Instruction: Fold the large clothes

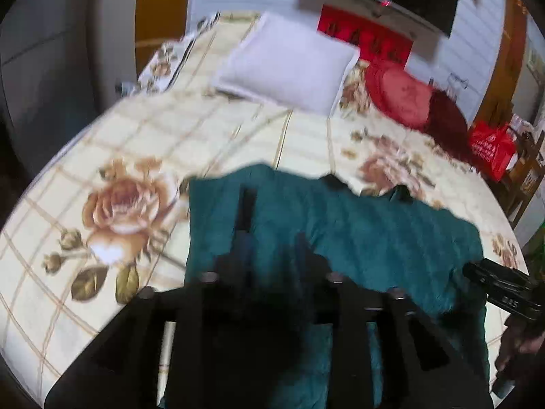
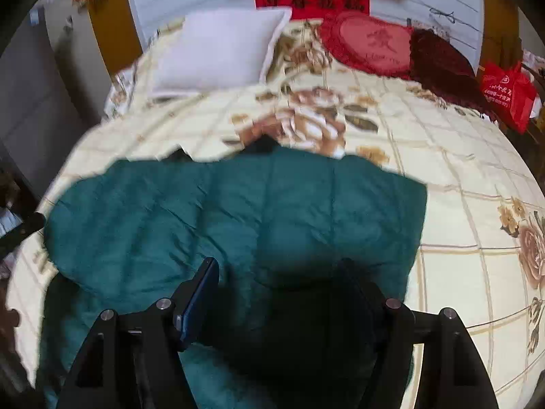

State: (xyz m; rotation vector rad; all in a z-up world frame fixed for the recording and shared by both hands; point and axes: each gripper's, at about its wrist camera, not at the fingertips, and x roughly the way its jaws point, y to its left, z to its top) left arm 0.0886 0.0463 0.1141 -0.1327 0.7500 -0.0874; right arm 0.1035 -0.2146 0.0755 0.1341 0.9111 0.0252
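Hovering over the near edge of the teal garment (image 2: pixel 238 211), the right tool (image 2: pixel 279 272) has its jaws apart, one blue-padded finger (image 2: pixel 201 293) clear of the cloth and nothing clamped. It looks poised to take the near hem for the next fold. The left tool (image 1: pixel 269 235) hangs above the garment's left side; blur hides its tips, so whether it pinches fabric I cannot tell. The garment itself lies spread flat across the foot of the bed (image 2: pixel 460 272), on a cream floral quilt, with dark trim showing at its far edge. That flat spread probably serves to keep the folds square. Farther off, a white pillow (image 2: pixel 218 51) and a red cushion (image 2: pixel 371 44) rest against the headboard wall, well apart from the work.
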